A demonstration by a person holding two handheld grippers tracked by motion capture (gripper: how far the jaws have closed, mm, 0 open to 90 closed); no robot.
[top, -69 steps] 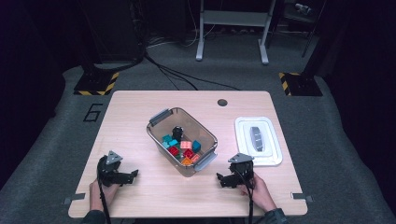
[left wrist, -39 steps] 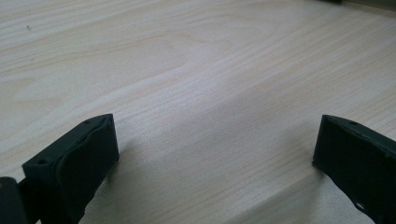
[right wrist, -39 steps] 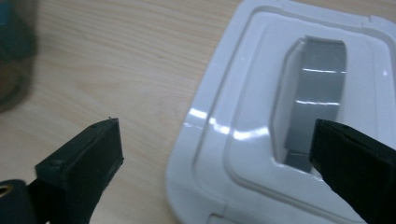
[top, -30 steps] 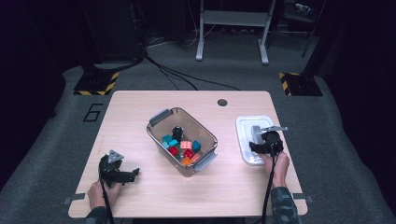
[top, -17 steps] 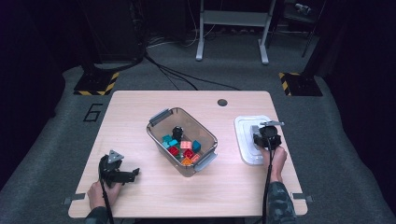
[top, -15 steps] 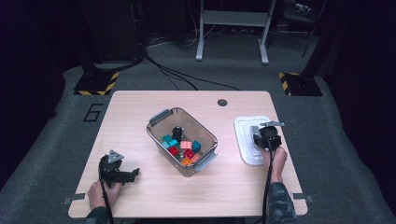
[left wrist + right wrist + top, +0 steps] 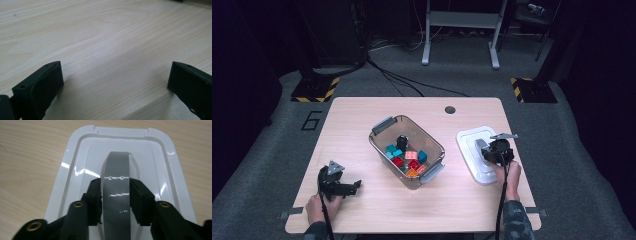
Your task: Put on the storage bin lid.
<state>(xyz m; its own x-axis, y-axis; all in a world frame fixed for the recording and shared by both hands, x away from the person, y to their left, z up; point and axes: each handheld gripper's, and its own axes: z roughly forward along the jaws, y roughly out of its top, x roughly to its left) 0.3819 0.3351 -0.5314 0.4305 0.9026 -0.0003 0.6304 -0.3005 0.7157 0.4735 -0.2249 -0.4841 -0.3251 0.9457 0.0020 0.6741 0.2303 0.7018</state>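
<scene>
Having crossed from the bench's [image 7: 377, 107] near edge, the right tool [image 7: 115, 190] now clamps the white plastic lid's grey handle [image 7: 116, 170], ready for lifting, while the left tool [image 7: 115, 80] rests wide open.

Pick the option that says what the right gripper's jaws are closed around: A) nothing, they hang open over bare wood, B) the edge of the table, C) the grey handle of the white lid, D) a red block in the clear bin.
C: in the right gripper view the right gripper has a jaw pressed on each side of the grey handle on the white lid.
</scene>
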